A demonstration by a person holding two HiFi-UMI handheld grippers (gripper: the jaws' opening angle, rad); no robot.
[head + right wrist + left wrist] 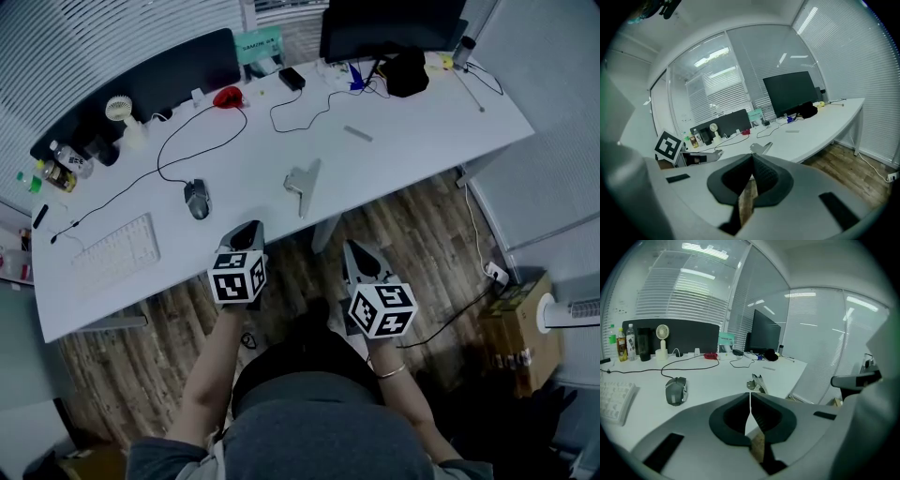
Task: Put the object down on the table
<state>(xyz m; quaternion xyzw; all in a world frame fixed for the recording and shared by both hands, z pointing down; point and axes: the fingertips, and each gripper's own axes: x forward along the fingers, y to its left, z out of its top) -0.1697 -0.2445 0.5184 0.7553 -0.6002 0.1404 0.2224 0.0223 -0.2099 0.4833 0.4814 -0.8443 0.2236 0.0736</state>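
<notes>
A grey metal clip-like object [303,180] lies on the white table [412,131], near the front edge. It also shows in the left gripper view as the object [757,383] and in the right gripper view as the object [761,147], just beyond the jaws. My left gripper [246,230] hovers at the table's front edge, short of the object, jaws shut with nothing between them [750,394]. My right gripper [354,251] hangs over the wooden floor in front of the table, also shut and empty [752,157].
A grey mouse [196,198] and white keyboard [117,251] lie left of the object. At the back stand a monitor [392,26], black pouch [405,72], small fan [120,110], bottles [66,167] and a red item [228,97]. A black cable [178,141] loops across the table.
</notes>
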